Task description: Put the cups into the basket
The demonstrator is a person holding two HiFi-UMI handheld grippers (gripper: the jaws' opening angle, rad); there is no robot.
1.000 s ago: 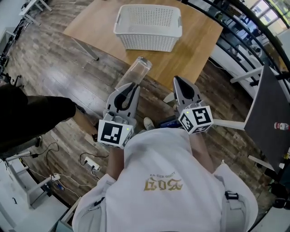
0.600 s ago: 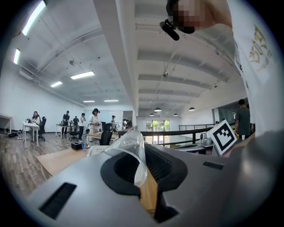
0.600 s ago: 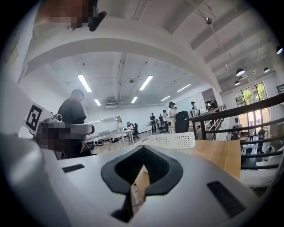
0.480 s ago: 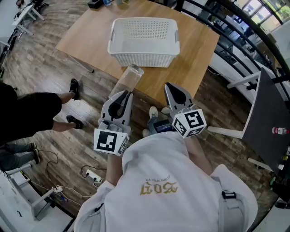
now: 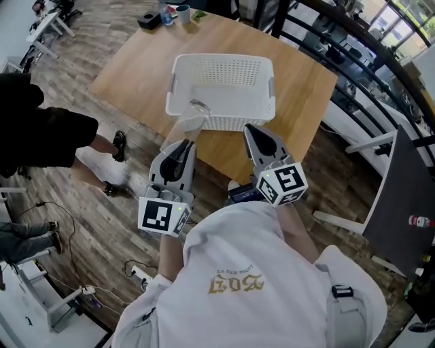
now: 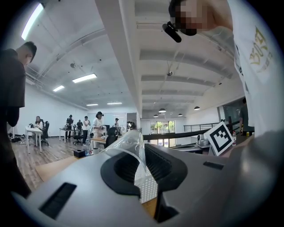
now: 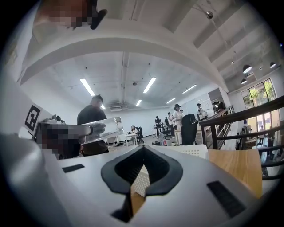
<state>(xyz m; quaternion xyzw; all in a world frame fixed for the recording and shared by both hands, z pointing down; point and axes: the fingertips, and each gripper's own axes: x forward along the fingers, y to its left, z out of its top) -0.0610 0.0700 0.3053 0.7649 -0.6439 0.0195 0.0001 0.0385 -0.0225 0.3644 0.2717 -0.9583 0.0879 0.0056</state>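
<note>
1. White shirt cloth (image 5: 251, 285) nearest, filling the near part of the head view, with the marker cubes of both grippers just beyond it.
2. Left gripper (image 5: 182, 146) next: jaws clamped on a clear plastic cup (image 5: 192, 117), confirmed in the left gripper view by the transparent wall pinched between the dark pads (image 6: 126, 170).
3. Right gripper (image 5: 257, 132) just to the right, level with the left one: jaws closed tip to tip, gripping nothing, with only white mesh and table wood showing through the slot behind the tips.
4. Cup held tilted, mouth pointing far, over the near edge of the wooden table (image 5: 136, 68); far end at the near-left wall of the white basket (image 5: 221, 60). Cannot tell whether touching.
5. Basket resting around the middle of the table, mesh-walled, long side facing near.
6. Farther still: a mug (image 5: 182, 12) and a dark item (image 5: 149, 20) at the table's far edge.
7. Left of the table, a person in dark clothes (image 5: 34, 122) standing on the plank floor (image 5: 88, 224); far right, a black railing (image 5: 353, 61).
</note>
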